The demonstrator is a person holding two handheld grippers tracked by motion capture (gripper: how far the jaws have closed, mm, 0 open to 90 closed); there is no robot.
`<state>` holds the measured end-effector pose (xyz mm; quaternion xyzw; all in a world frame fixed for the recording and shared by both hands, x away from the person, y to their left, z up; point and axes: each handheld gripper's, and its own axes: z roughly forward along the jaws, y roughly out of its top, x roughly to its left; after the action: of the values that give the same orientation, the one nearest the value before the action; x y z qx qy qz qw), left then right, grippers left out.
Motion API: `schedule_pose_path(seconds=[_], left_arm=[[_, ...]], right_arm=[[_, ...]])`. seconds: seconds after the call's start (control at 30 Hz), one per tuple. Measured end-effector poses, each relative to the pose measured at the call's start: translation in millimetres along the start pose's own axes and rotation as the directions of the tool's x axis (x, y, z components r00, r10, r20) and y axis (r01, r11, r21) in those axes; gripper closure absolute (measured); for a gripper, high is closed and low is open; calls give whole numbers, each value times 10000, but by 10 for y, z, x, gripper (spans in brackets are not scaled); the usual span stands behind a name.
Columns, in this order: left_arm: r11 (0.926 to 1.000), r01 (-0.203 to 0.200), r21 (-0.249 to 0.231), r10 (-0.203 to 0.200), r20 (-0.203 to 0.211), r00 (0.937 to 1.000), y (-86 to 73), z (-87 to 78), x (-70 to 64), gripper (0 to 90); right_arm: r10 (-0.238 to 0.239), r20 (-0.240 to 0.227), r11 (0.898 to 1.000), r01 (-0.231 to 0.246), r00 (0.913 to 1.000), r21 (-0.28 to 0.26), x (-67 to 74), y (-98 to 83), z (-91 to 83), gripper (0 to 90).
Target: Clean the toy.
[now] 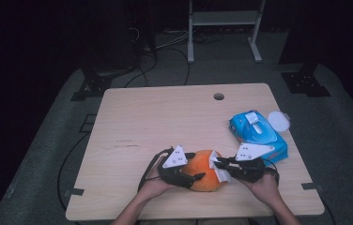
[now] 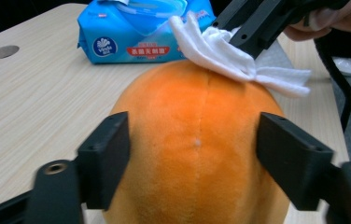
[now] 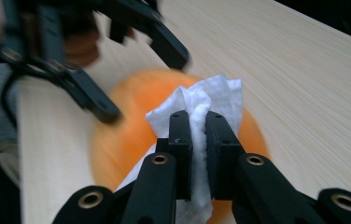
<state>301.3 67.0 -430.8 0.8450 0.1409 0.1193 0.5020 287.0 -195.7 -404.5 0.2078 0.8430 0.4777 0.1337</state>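
Note:
An orange plush ball (image 1: 203, 169) rests near the front edge of the wooden table (image 1: 156, 117). My left gripper (image 1: 195, 166) is shut on it, and in the left gripper view its jaws press both sides of the ball (image 2: 197, 135). My right gripper (image 1: 218, 165) comes in from the right, shut on a folded white wipe (image 1: 221, 172). In the right gripper view the wipe (image 3: 213, 95) sticks out between the jaws of the right gripper (image 3: 198, 126) and lies against the ball (image 3: 131, 121). The left gripper view shows the wipe (image 2: 220, 53) on the ball's far top.
A blue pack of wet wipes (image 1: 257, 133) lies to the right of the ball, with a white round lid (image 1: 278, 121) beside it. A cable hole (image 1: 218, 96) sits near the table's far edge. A white metal stand (image 1: 224, 28) is on the floor behind.

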Motion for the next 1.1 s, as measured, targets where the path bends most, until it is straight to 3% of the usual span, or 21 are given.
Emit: schedule_pose_path(seconds=[0.07, 0.17, 0.3, 0.4, 0.5, 0.6, 0.67, 0.8, 0.9, 1.1], left_arm=[[9998, 196, 33, -196, 34, 9998, -35, -14, 42, 324], [9989, 473, 64, -474, 32, 9989, -75, -43, 95, 354], [9956, 934, -31, -934, 13, 9956, -139, -80, 170, 358], [9937, 1123, -47, -1123, -4, 9937, -166, -83, 202, 359], [9923, 1234, -78, -1234, 12, 9924, -169, -81, 215, 359], [9924, 1227, -50, -1227, 87, 9924, -180, -89, 225, 358], [9919, 1265, -60, -1264, 103, 9919, -177, -86, 217, 360], [9941, 1083, -69, -1082, 151, 9940, -172, -81, 193, 363], [9968, 792, -64, -790, 223, 9966, -161, -47, 126, 360], [9992, 338, -192, -328, 486, 9983, -165, -19, 51, 357]], right_arm=[[-289, 151, 9995, 287, 9995, 144, 29, 12, 29, 811], [96, 172, 9998, -99, 9998, 188, -61, -47, 3, 811], [357, 721, 9957, -416, 9968, 823, -178, -188, -48, 811], [428, 460, 9973, -454, 9980, 574, -138, -171, -63, 811], [195, -224, 9998, -194, 9996, 51, -28, -63, -46, 811], [-268, -215, 9992, 274, 9994, 283, 58, -33, 14, 811], [34, -268, 9996, -27, 9996, 268, -8, -76, 15, 811], [589, 403, 9963, -613, 9974, 602, -176, -197, -26, 811], [793, 447, 9946, -821, 9958, 631, -213, -207, -14, 811], [651, 290, 9978, -655, 9975, 133, -186, -87, 13, 810]])
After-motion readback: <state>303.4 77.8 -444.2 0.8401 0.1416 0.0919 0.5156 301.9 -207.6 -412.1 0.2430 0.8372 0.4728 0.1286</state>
